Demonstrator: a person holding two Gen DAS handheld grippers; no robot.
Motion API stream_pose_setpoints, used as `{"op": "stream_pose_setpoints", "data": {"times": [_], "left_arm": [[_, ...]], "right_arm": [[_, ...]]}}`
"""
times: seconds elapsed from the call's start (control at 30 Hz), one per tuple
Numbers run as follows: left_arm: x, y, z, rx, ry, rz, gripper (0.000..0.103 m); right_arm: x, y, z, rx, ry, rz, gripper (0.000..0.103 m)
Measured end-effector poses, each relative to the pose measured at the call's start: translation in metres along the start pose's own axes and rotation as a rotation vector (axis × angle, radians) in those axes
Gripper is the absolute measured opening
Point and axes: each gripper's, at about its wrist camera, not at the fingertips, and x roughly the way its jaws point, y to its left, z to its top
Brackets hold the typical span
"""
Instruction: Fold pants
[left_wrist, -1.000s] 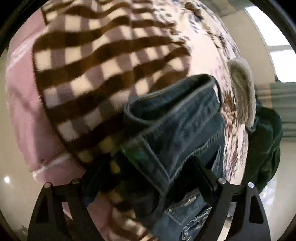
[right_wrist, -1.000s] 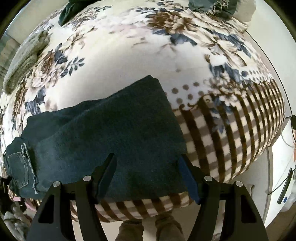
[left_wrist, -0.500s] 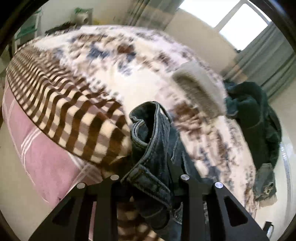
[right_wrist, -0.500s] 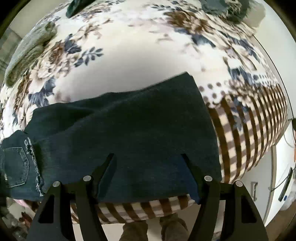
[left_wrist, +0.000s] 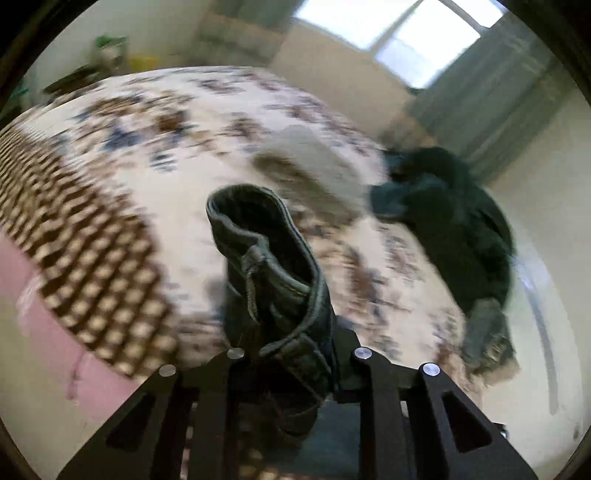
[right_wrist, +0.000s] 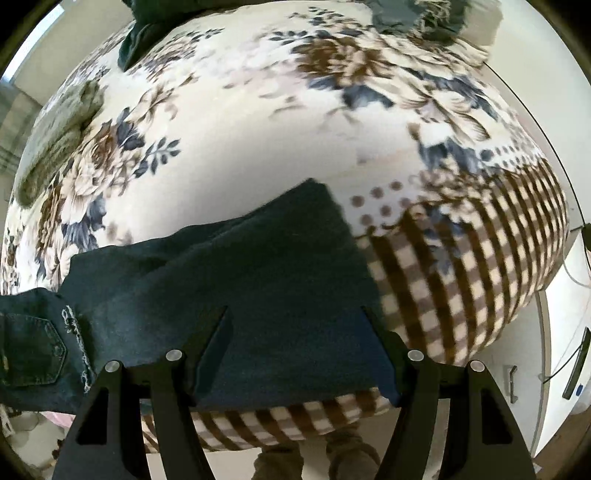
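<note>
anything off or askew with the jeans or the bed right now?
Nothing damaged or spilled. The jeans lie skewed, one edge hanging over the bed's checked border, their waistband bunched in the shut left gripper. The right gripper is open over the legs. A dark clothes heap sits at the far side.

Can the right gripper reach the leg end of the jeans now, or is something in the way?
Probably yes. The right gripper is open, its fingers straddling the jeans leg lying flat on the blanket. Nothing lies between them.
</note>
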Motion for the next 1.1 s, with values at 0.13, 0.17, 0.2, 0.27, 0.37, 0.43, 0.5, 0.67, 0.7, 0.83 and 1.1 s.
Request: {"op": "stream_pose_setpoints", "data": {"times": [0.13,0.17,0.2,0.27,0.37,0.43,0.5,0.67,0.7,0.83,1.1], "left_arm": [[0.014,-0.073,-0.017,0.074,0.047,-0.154,0.018],[0.018,-0.089,-0.024,0.087,0.067,-0.188,0.018],[0.023,-0.105,-0.032,0.102,0.090,-0.217,0.018],[0.036,-0.141,-0.055,0.141,0.138,-0.265,0.018],[0.058,-0.184,-0.095,0.193,0.230,-0.313,0.018],[0.076,-0.210,-0.122,0.240,0.295,-0.326,0.018],[0.094,-0.231,-0.149,0.280,0.360,-0.332,0.018],[0.133,-0.263,-0.212,0.411,0.491,-0.287,0.018],[0.140,-0.265,-0.219,0.429,0.517,-0.271,0.018],[0.145,-0.270,-0.230,0.442,0.591,-0.190,0.019],[0.120,-0.288,-0.214,0.508,0.626,-0.274,0.080]], "right_arm": [[-0.003,-0.027,-0.004,0.040,-0.001,-0.011,0.071],[-0.003,-0.034,-0.004,0.053,-0.001,-0.012,0.071],[-0.004,-0.044,-0.004,0.070,-0.002,-0.016,0.071],[-0.007,-0.062,-0.003,0.100,-0.007,-0.021,0.071],[-0.011,-0.091,-0.001,0.147,-0.016,-0.033,0.071],[-0.013,-0.113,0.002,0.174,-0.020,-0.039,0.071],[-0.014,-0.135,0.003,0.201,-0.023,-0.050,0.071],[-0.013,-0.180,0.006,0.271,-0.008,-0.040,0.071],[-0.013,-0.188,0.007,0.284,-0.005,-0.034,0.071],[-0.011,-0.204,0.009,0.287,0.000,0.004,0.071],[0.001,-0.203,0.020,0.301,-0.002,0.229,0.093]]}}
